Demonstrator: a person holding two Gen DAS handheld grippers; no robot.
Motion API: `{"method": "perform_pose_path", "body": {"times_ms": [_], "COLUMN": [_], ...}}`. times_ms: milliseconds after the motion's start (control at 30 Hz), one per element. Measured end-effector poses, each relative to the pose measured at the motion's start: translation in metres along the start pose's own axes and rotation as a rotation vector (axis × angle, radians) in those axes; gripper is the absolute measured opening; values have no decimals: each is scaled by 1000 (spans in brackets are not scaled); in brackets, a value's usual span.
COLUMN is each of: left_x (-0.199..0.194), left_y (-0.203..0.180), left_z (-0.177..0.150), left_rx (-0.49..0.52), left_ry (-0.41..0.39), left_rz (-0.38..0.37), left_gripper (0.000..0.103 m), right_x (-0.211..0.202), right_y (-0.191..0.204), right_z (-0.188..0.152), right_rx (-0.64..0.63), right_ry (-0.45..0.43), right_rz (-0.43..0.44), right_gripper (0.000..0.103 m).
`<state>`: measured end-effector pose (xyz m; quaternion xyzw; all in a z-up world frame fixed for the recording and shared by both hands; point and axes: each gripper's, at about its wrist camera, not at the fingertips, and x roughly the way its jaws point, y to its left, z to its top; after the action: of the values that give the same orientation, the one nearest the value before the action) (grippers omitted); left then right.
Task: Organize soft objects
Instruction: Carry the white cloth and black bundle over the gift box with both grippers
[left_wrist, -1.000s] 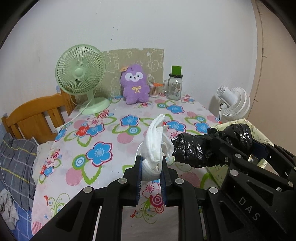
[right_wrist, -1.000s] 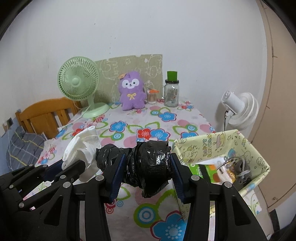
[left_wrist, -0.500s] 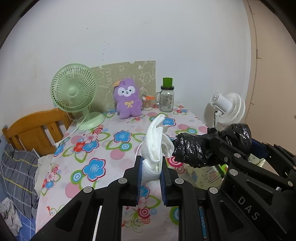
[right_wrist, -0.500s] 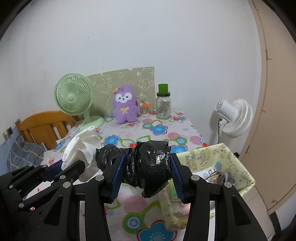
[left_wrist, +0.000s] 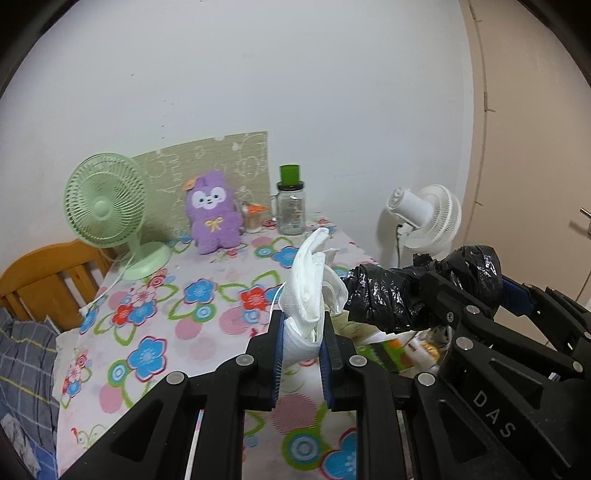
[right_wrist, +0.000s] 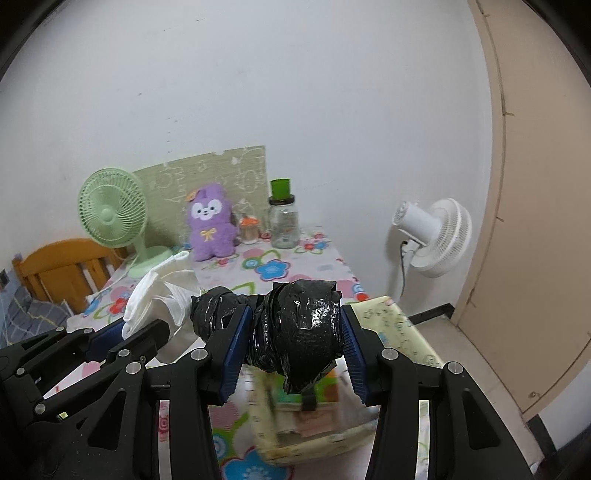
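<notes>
Both sets of fingers are clamped: my right gripper (right_wrist: 295, 336) pinches the black plastic bundle (right_wrist: 299, 328) above the patterned storage box (right_wrist: 391, 332), my left gripper (left_wrist: 302, 343) squeezes the white cloth (left_wrist: 308, 291); carrying stage, next I judge lowering over the box

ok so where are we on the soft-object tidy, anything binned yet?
Nothing soft visibly binned yet. In hand: left gripper is shut on the white cloth, right gripper on the black plastic bag, both held above the patterned storage box. Left: dropping both in; the purple plush sits on the table.
</notes>
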<state>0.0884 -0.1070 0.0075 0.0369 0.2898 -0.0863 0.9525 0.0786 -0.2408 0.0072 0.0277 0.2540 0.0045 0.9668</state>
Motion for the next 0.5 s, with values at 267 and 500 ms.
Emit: {"method": "perform_pose_path", "body": {"times_ms": [267, 500], "left_x": [15, 34], "left_y": [-31, -52], "left_z": [11, 14], "left_rx": [30, 46], "left_ry": [8, 37], "left_rz": [-43, -73], "left_gripper": [16, 16], "right_x": [8, 22], "right_y": [-31, -56], "right_z": [4, 5], "right_rx": [13, 31], "right_ry": [8, 28], "right_rz": [-39, -64], "right_gripper": [52, 52]}}
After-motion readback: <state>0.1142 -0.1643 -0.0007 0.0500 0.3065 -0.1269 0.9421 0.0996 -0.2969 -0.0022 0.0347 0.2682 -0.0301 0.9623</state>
